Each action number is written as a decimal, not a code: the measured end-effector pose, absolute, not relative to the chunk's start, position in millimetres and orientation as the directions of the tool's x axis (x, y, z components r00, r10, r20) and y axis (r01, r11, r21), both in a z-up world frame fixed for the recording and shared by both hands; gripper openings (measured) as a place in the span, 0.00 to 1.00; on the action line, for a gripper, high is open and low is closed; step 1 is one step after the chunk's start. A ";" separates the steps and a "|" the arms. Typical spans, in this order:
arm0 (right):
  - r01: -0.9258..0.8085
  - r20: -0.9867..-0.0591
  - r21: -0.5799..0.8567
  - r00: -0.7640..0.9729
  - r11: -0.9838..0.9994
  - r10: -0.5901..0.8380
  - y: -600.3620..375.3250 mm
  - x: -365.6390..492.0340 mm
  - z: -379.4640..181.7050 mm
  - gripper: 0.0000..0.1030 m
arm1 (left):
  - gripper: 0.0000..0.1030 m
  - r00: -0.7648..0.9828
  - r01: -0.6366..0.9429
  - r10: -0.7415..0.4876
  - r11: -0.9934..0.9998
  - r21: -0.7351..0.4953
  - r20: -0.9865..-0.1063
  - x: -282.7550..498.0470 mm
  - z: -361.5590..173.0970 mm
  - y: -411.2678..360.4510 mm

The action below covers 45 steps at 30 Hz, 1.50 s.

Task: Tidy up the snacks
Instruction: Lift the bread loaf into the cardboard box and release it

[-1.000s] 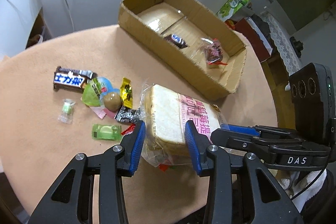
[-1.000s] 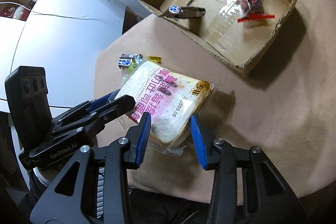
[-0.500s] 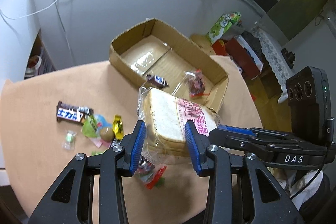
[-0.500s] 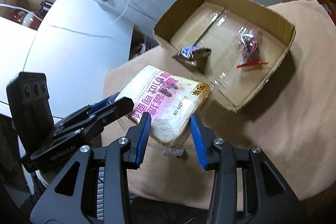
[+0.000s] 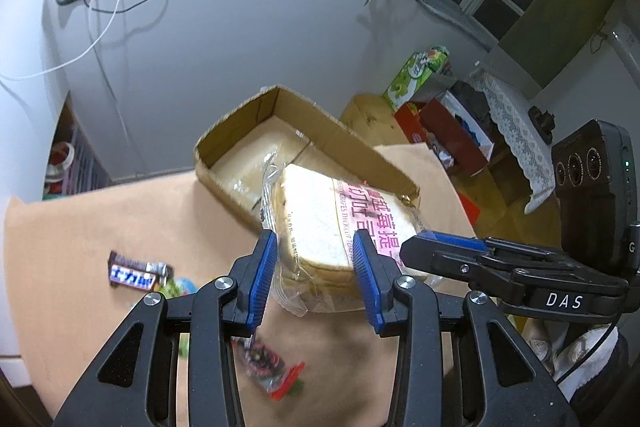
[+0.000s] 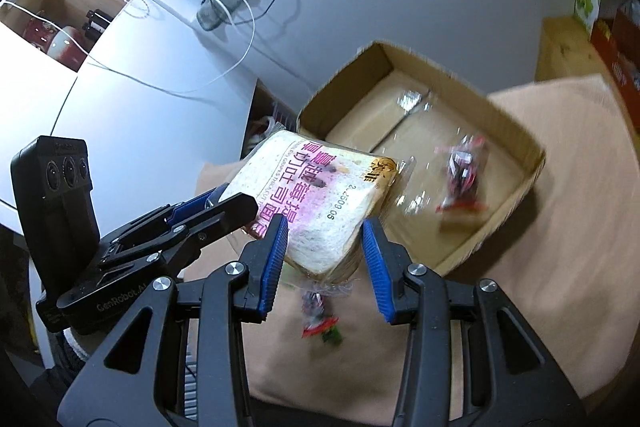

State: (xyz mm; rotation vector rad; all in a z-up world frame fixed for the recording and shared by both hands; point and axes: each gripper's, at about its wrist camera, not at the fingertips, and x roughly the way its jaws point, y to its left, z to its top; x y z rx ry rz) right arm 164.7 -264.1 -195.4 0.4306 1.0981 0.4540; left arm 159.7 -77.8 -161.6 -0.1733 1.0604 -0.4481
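Note:
A clear-wrapped loaf of sliced toast with pink lettering (image 5: 344, 223) hangs in the air, held from two sides. My left gripper (image 5: 316, 277) is shut on one end of it. My right gripper (image 6: 326, 261) is shut on the other end of the toast (image 6: 320, 195). The toast is high above the peach table, at the near rim of the open cardboard box (image 5: 236, 143). The box (image 6: 516, 143) holds a red-wrapped snack (image 6: 462, 173).
On the peach tablecloth (image 5: 80, 219) lie a dark chocolate bar (image 5: 136, 273) and a red-and-green wrapped snack (image 5: 272, 373), which also shows in the right wrist view (image 6: 320, 323). Behind are a grey wall with cables and floor boxes at the right.
Both grippers have lifted the toast off the table and carried it up toward the box. The table and loose snacks have dropped lower in both views.

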 end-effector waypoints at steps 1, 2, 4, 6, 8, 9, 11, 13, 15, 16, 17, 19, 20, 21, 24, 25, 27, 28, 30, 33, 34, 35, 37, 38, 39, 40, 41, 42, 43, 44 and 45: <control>-0.138 -0.744 0.537 0.386 0.832 0.545 -265.1 168.9 -194.1 0.40 | 0.37 0.412 0.271 -0.437 0.897 -0.350 -0.799 163.3 -161.2 -78.9; -0.138 -0.746 0.532 0.389 0.835 0.540 -266.4 173.4 -193.2 0.40 | 0.37 0.416 0.270 -0.438 0.896 -0.352 -0.797 166.8 -160.3 -80.0; -0.139 -0.750 0.523 0.394 0.841 0.531 -268.3 181.5 -191.9 0.40 | 0.37 0.418 0.266 -0.439 0.896 -0.355 -0.795 175.0 -160.9 -82.4; -0.141 -0.756 0.506 0.404 0.851 0.516 -269.3 190.4 -190.8 0.40 | 0.37 0.423 0.259 -0.440 0.896 -0.360 -0.792 182.6 -162.5 -85.2; -0.145 -0.761 0.480 0.421 0.865 0.493 -271.0 198.9 -190.7 0.40 | 0.37 0.420 0.259 -0.442 0.896 -0.362 -0.793 188.3 -164.6 -87.8; -0.143 -0.763 0.475 0.424 0.868 0.487 -272.0 203.3 -191.0 0.40 | 0.37 0.418 0.259 -0.441 0.896 -0.361 -0.794 192.1 -166.7 -89.8; -0.142 -0.762 0.471 0.431 0.870 0.483 -275.0 211.9 -191.8 0.40 | 0.37 0.411 0.260 -0.440 0.896 -0.359 -0.798 198.7 -169.2 -92.4; -0.143 -0.764 0.466 0.432 0.873 0.479 -276.6 218.1 -193.3 0.40 | 0.37 0.403 0.260 -0.436 0.897 -0.356 -0.805 206.4 -175.3 -96.1; -0.141 -0.769 0.459 0.431 0.877 0.472 -278.2 225.8 -196.2 0.40 | 0.37 0.390 0.260 -0.436 0.897 -0.358 -0.811 212.6 -181.9 -98.5; -0.138 -0.774 0.454 0.428 0.880 0.467 -278.5 229.7 -199.0 0.40 | 0.37 0.383 0.258 -0.437 0.896 -0.360 -0.814 215.4 -185.0 -99.4; -0.133 -0.780 0.450 0.422 0.883 0.461 -278.9 234.2 -203.1 0.40 | 0.37 0.378 0.252 -0.437 0.897 -0.364 -0.816 218.7 -188.8 -100.6; -0.128 -0.790 0.441 0.415 0.888 0.452 -279.2 239.8 -209.2 0.40 | 0.37 0.374 0.253 -0.428 0.901 -0.353 -0.823 222.7 -193.3 -103.5; -0.126 -0.795 0.434 0.413 0.892 0.445 -279.3 243.3 -212.7 0.40 | 0.37 0.373 0.255 -0.422 0.903 -0.346 -0.826 224.0 -194.6 -104.8; -0.124 -0.797 0.431 0.411 0.894 0.442 -279.1 246.0 -215.1 0.40 | 0.37 0.371 0.258 -0.416 0.905 -0.338 -0.830 226.1 -196.7 -106.6; -0.116 -0.802 0.430 0.407 0.895 0.438 -280.6 253.8 -222.4 0.40 | 0.37 0.367 0.267 -0.402 0.909 -0.319 -0.839 233.0 -200.6 -110.1; -0.112 -0.804 0.429 0.405 0.896 0.436 -281.0 256.8 -224.8 0.40 | 0.37 0.366 0.271 -0.399 0.910 -0.314 -0.841 235.3 -202.1 -110.9; -0.108 -0.807 0.428 0.401 0.897 0.433 -280.9 261.5 -228.9 0.40 | 0.37 0.363 0.273 -0.393 0.912 -0.307 -0.845 240.3 -204.8 -112.4; -0.108 -0.809 0.426 0.399 0.898 0.431 -280.9 263.4 -230.7 0.40 | 0.37 0.363 0.275 -0.390 0.912 -0.303 -0.846 242.2 -206.1 -113.1; -0.109 -0.813 0.421 0.395 0.900 0.428 -280.5 267.2 -234.3 0.40 | 0.37 0.363 0.275 -0.385 0.914 -0.297 -0.849 245.3 -208.8 -113.5; -0.111 -0.818 0.414 0.390 0.904 0.423 -278.5 271.9 -239.1 0.40 | 0.37 0.364 0.277 -0.377 0.917 -0.287 -0.852 249.5 -212.4 -113.3; -0.112 -0.821 0.406 0.390 0.907 0.416 -277.5 274.0 -241.3 0.40 | 0.37 0.366 0.278 -0.373 0.918 -0.282 -0.853 250.9 -213.5 -113.4; -0.111 -0.826 0.397 0.391 0.911 0.407 -276.5 275.8 -243.3 0.40 | 0.37 0.366 0.278 -0.369 0.919 -0.278 -0.854 252.5 -214.5 -114.0; -0.097 -0.840 0.367 0.393 0.925 0.375 -276.7 277.5 -248.0 0.40 | 0.36 0.364 0.278 -0.349 0.926 -0.257 -0.864 256.2 -218.6 -115.2; -0.080 -0.850 0.347 0.395 0.934 0.350 -276.5 279.4 -250.3 0.43 | 0.36 0.359 0.277 -0.331 0.931 -0.239 -0.873 258.7 -221.6 -116.7; -0.073 -0.852 0.344 0.394 0.936 0.344 -277.1 280.4 -251.8 0.45 | 0.36 0.355 0.274 -0.315 0.935 -0.224 -0.880 259.8 -225.1 -117.3; -0.069 -0.853 0.344 0.394 0.936 0.343 -277.9 280.5 -252.8 0.47 | 0.36 0.354 0.269 -0.307 0.938 -0.218 -0.884 260.0 -227.8 -116.3; -0.069 -0.853 0.345 0.392 0.936 0.343 -278.2 280.2 -253.8 0.47 | 0.36 0.354 0.267 -0.303 0.939 -0.215 -0.885 259.7 -229.1 -115.2; -0.071 -0.855 0.342 0.391 0.937 0.342 -278.8 279.5 -254.2 0.48 | 0.36 0.356 0.266 -0.297 0.941 -0.209 -0.886 258.6 -229.8 -113.4; -0.073 -0.857 0.336 0.390 0.939 0.337 -278.9 278.7 -255.1 0.48 | 0.36 0.359 0.269 -0.295 0.941 -0.204 -0.885 257.2 -229.7 -111.7; -0.073 -0.859 0.334 0.388 0.940 0.335 -278.8 278.5 -255.7 0.48 | 0.36 0.362 0.272 -0.292 0.942 -0.199 -0.885 256.0 -229.3 -110.1; -0.072 -0.860 0.333 0.385 0.940 0.334 -278.0 278.7 -256.2 0.48 | 0.36 0.363 0.272 -0.291 0.942 -0.198 -0.885 255.8 -229.1 -108.4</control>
